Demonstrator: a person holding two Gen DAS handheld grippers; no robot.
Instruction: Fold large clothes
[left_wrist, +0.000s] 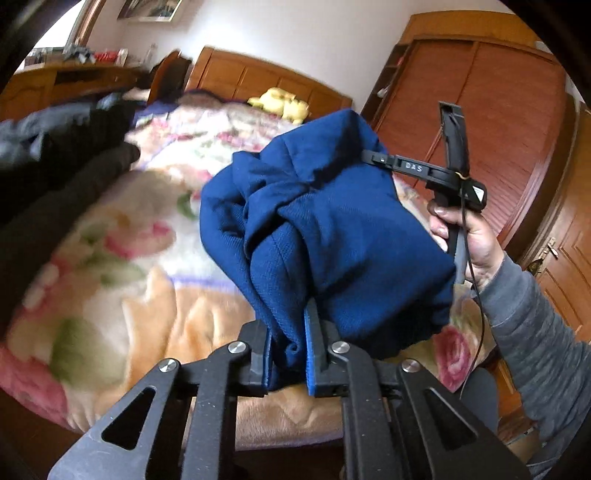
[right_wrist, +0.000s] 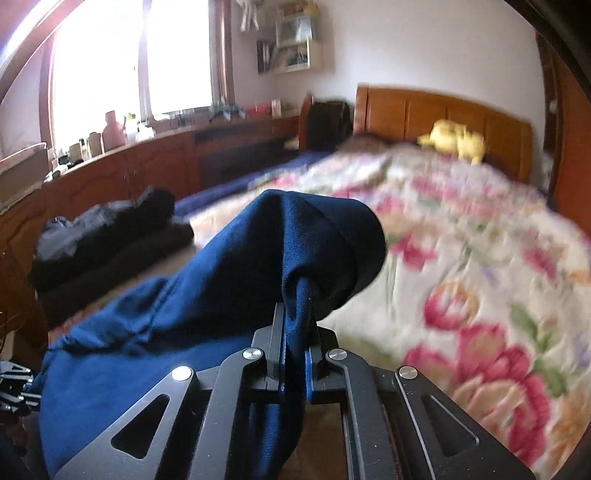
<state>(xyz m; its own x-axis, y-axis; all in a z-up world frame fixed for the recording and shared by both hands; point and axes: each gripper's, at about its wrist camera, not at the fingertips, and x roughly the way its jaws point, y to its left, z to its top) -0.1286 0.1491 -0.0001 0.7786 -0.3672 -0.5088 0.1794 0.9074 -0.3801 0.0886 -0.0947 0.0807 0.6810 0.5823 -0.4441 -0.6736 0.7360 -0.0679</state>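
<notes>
Two sets of tongs grip one dark blue garment (left_wrist: 325, 236) above a bed covered by a floral blanket (left_wrist: 122, 258). In the left wrist view, the left tongs (left_wrist: 290, 354) are clamped narrow on a bunched fold of the blue cloth, which rises between the blue pads and swells into a rumpled mass in front of the camera. Farther along the same cloth, the right tongs (left_wrist: 373, 157) reach in from the right, their tip at the upper edge of the garment, carried by a hand (left_wrist: 469, 240) in a grey sleeve (left_wrist: 535, 325).

The right wrist view shows the right tongs nearly closed on a thin pinch of the blue fabric, with one rounded lobe of cloth standing above the fingers and the rest of the garment draping down and away to the left. The garment hangs clear of the blanket where the tongs hold it.

On the bed's left side lies a pile of dark clothes (right_wrist: 110, 236). A yellow plush toy (right_wrist: 454, 140) sits near the wooden headboard (right_wrist: 443, 110). A wooden wardrobe (left_wrist: 498, 122) stands behind the right hand. Both backgrounds are blurred.
</notes>
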